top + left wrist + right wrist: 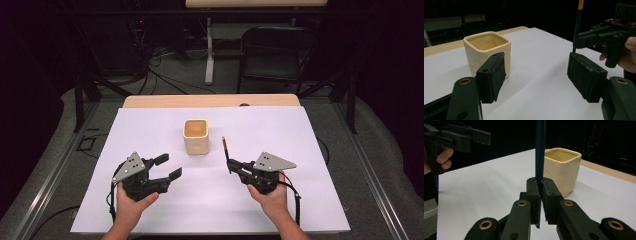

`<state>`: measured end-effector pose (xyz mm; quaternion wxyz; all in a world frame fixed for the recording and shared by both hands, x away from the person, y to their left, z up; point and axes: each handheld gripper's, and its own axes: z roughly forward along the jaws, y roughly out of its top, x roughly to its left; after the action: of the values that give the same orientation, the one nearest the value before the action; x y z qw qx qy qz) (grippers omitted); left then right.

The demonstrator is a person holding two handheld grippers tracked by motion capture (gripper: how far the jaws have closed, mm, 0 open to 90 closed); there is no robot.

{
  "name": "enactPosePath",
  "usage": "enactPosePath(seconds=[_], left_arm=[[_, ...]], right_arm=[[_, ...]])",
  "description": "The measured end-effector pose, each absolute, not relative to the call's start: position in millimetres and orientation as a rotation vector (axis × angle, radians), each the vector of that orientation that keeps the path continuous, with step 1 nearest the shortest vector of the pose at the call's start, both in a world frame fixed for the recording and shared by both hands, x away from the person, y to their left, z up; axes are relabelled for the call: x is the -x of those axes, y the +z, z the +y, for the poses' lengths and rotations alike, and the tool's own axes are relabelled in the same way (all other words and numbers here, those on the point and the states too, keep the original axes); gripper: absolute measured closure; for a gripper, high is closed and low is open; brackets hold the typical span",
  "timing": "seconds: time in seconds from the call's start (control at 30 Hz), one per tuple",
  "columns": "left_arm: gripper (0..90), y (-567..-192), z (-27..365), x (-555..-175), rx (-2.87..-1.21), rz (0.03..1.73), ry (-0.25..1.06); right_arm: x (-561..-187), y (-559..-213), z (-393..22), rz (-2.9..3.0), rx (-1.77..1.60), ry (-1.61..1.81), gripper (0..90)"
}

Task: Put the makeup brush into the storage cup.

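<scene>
Right of the cup [195, 136], our right tongs [230, 163] clamp the pencil [225, 147]; left tongs [168, 166] gape empty; we should keep it upright over the mouth.

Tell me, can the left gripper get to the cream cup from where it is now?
Probably yes. The left gripper is open and aimed toward the cream cup, with only bare white table between them. The right gripper, shut on a pencil, stays off to the cup's other side.

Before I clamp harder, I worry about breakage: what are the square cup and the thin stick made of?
The square cup looks like glazed cream ceramic: thick rounded rim, soft sheen, slightly uneven walls. The thin stick, clamped in the right tongs, looks like a dark painted pencil, probably wood; that stays uncertain.
</scene>
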<state>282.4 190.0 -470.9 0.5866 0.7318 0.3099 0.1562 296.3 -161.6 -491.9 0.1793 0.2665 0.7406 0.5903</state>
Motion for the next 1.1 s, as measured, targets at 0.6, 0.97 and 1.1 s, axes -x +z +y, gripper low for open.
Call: enactPosePath(seconds=[0.6,0.97,1.1], left_arm=[[34.4,-454.0,158.6,-298.4,-1.688,0.666,0.304],[34.7,-447.7,137.2,-304.0,-1.704,0.632,0.290],[34.7,-446.1,128.7,-304.8,-1.695,0.613,0.278]], right_arm=[[-296.3,-491.8,-161.4,2.085,-0.759,1.671,84.5],[-296.6,-491.8,-161.0,2.083,-0.763,1.680,84.5],[-296.7,-491.8,-160.7,2.082,-0.764,1.684,84.5]])
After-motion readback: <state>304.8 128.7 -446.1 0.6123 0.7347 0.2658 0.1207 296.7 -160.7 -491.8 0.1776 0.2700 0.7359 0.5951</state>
